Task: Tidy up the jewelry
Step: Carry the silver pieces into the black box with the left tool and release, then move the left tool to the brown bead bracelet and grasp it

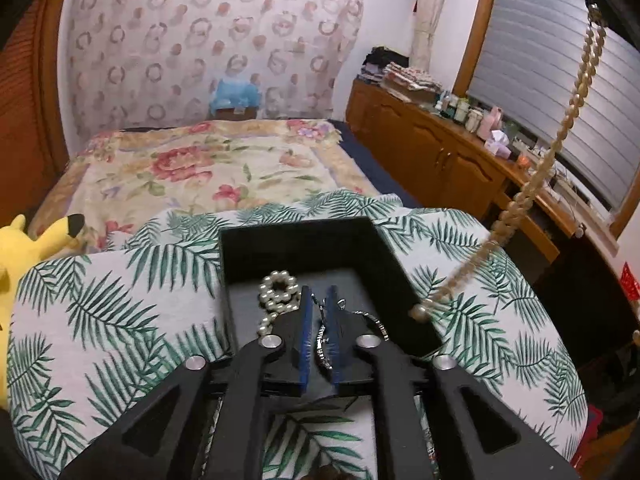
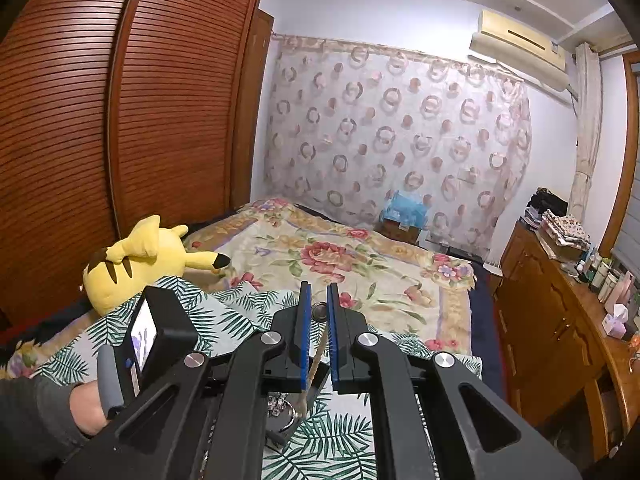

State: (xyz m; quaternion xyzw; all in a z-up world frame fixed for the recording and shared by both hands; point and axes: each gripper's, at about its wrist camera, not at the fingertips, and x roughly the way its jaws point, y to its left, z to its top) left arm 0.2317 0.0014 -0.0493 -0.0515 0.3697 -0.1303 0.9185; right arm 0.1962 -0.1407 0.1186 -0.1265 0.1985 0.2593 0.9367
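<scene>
A black open jewelry box (image 1: 312,248) sits on a leaf-print cloth. A white pearl bracelet (image 1: 278,292) lies inside it. My left gripper (image 1: 319,294) is over the box, shut on a silver chain (image 1: 322,344) that trails down between the blue pads; a silver bangle (image 1: 370,322) lies beside it. My right gripper (image 2: 318,294) is raised high, shut on the clasp end of a long beige bead necklace (image 1: 568,120). The necklace hangs down, its lower end (image 1: 418,312) near the box's right edge. A strand (image 2: 314,368) drops between the right pads.
The leaf-print cloth (image 1: 120,300) covers a small table in front of a floral bed (image 1: 200,160). A yellow plush toy (image 2: 148,256) lies at the left. A cluttered wooden dresser (image 1: 460,152) runs along the right. The left gripper's body (image 2: 152,336) shows in the right wrist view.
</scene>
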